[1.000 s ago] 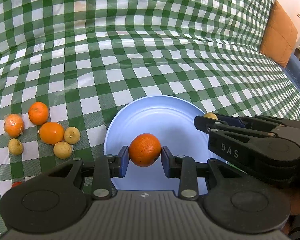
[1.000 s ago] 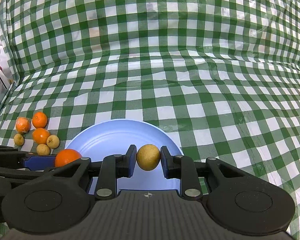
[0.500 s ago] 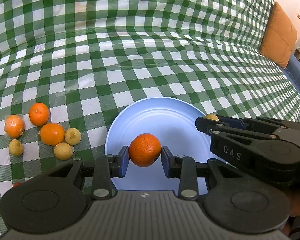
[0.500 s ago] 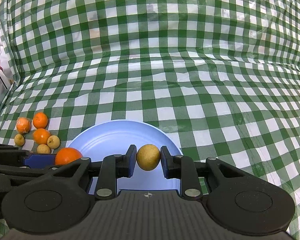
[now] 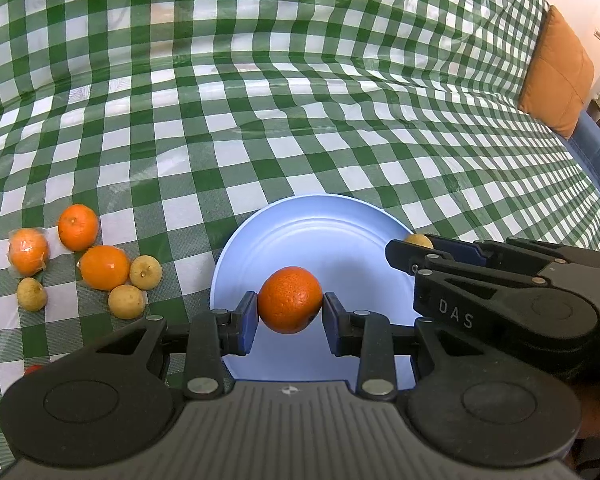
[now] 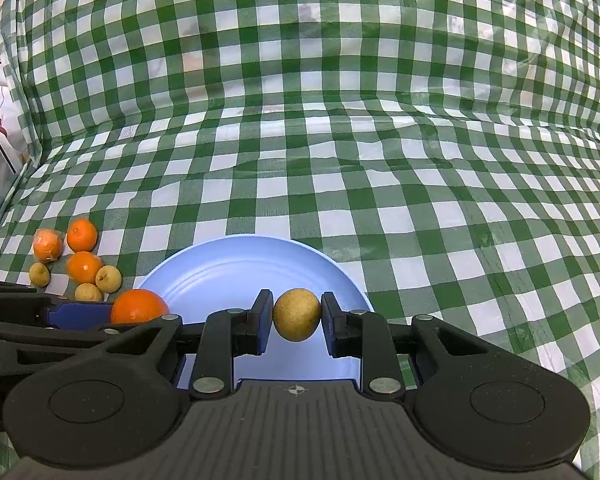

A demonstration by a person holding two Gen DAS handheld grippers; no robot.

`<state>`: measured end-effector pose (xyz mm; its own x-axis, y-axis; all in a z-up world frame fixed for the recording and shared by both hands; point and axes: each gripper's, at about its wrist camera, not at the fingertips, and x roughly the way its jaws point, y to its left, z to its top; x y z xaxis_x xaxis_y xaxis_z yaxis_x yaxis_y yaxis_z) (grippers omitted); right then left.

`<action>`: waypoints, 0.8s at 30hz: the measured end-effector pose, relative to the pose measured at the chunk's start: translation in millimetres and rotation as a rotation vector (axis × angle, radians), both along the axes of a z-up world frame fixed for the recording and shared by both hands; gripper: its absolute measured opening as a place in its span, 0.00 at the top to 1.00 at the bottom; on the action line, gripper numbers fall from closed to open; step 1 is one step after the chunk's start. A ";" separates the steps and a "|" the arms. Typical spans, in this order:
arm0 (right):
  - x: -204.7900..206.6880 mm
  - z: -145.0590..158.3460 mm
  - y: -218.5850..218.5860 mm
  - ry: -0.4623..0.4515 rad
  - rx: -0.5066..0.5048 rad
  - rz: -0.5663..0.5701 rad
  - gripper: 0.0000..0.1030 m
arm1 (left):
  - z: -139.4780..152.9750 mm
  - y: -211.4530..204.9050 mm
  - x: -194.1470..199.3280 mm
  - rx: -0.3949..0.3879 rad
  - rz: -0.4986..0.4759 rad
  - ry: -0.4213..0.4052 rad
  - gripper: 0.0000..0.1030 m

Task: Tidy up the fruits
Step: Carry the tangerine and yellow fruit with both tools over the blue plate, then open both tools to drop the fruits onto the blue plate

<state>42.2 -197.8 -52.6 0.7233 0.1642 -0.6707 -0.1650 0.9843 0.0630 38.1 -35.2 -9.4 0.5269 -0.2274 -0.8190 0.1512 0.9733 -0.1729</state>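
The left tongs [image 5: 290, 312] clench an orange [image 5: 290, 300], and the right tongs [image 6: 296, 318] clench a small yellow fruit [image 6: 297, 314]. Both fruits hang just above the blue plate [image 5: 320, 224], which lies directly beneath and ahead of both tips. Each probably only needs lowering and letting go, neither hand being nearer.

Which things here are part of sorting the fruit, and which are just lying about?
Part of the job: orange in the left gripper; small yellow fruit in the right gripper; blue plate; loose fruit pile.
Lying about: orange cushion; checked tablecloth.
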 end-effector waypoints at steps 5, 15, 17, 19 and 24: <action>0.5 -1.0 0.1 0.000 0.000 0.002 0.74 | 0.1 -1.0 -1.2 -0.003 -0.003 -0.002 0.63; 1.5 -3.2 1.4 0.002 -0.022 -0.012 0.72 | 4.2 -1.0 -3.2 -0.046 -0.015 -0.018 0.57; 2.4 -4.5 0.6 -0.002 -0.042 -0.048 0.49 | 7.4 -0.4 -4.6 -0.042 -0.011 -0.039 0.53; 3.5 -4.1 -3.2 -0.005 -0.034 -0.074 0.47 | 8.1 2.3 -4.5 -0.047 -0.002 -0.045 0.53; 2.9 -2.8 -2.2 -0.018 -0.030 -0.088 0.46 | 10.2 7.9 -8.3 -0.029 0.003 -0.100 0.69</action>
